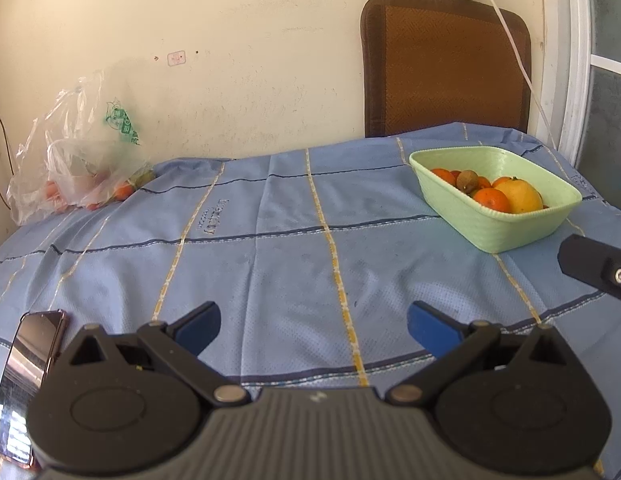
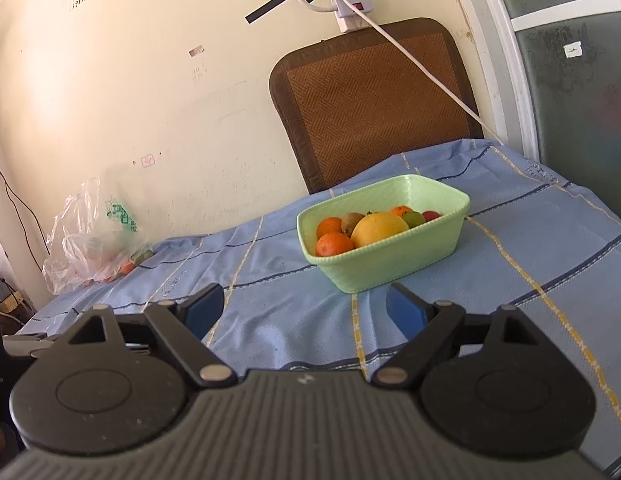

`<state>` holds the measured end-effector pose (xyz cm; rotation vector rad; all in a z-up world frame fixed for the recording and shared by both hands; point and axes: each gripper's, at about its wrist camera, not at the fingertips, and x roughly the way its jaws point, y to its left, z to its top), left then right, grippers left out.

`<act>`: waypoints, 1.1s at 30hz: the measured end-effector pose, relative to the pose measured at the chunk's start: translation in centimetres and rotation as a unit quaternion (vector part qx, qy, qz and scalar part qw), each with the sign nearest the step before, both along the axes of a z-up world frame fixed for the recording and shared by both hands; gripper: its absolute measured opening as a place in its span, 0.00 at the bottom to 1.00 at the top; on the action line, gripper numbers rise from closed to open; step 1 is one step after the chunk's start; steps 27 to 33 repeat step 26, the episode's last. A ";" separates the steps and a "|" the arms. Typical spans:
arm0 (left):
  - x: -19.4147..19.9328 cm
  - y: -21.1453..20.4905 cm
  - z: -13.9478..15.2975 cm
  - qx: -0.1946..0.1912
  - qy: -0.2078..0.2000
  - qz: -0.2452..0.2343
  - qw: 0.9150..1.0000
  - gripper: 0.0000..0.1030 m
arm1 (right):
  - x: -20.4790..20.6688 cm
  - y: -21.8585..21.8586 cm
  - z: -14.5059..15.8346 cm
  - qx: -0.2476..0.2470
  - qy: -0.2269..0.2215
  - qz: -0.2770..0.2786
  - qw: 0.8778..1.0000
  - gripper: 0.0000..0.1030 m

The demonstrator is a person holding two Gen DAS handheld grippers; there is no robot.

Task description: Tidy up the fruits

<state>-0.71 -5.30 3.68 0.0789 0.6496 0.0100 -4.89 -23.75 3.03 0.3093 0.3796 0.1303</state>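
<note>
Left gripper (image 1: 313, 326) & right gripper (image 2: 305, 308) hover w/ jaws apart, empty, over blue tablecloth (image 1: 270, 248). Fruits (image 2: 376, 228) sit in green basket (image 2: 390, 264) near chair (image 2: 370, 100); plastic bag (image 1: 78, 152) by wall.

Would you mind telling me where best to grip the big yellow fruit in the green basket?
Probably from above, across its widest middle: the yellow fruit is round and sits highest in the green basket, with oranges crowding its left and the wall in front.

Pale green basket (image 2: 390, 268), blue striped cloth (image 1: 290, 248)
</note>
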 end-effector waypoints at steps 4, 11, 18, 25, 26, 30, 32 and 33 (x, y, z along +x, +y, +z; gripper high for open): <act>0.0 -0.2 -0.1 0.007 0.001 -0.005 1.000 1.00 | 0.0 -0.1 0.1 0.000 -0.001 0.001 1.000 0.87; 0.1 -0.5 -0.2 0.013 0.004 -0.001 1.000 1.00 | 0.1 -0.3 0.0 0.000 0.003 0.005 1.000 0.87; 0.1 -0.6 -0.1 0.022 0.001 0.013 1.000 1.00 | 0.0 -0.6 0.0 0.006 0.004 0.005 1.000 0.87; -0.5 -1.2 0.1 0.030 -0.014 0.002 0.999 0.99 | -0.2 -0.7 -0.2 0.008 0.004 0.009 1.000 0.87; -0.5 -1.1 0.1 0.025 -0.013 -0.001 1.000 1.00 | -0.2 -0.7 -0.2 0.008 0.004 0.010 1.000 0.87; -0.5 -1.1 0.1 0.025 -0.013 -0.001 1.000 1.00 | -0.2 -0.7 -0.2 0.008 0.004 0.010 1.000 0.87; -0.5 -1.1 0.1 0.025 -0.013 -0.001 1.000 1.00 | -0.2 -0.7 -0.2 0.008 0.004 0.010 1.000 0.87; -0.5 -1.1 0.1 0.025 -0.013 -0.001 1.000 1.00 | -0.2 -0.7 -0.2 0.008 0.004 0.010 1.000 0.87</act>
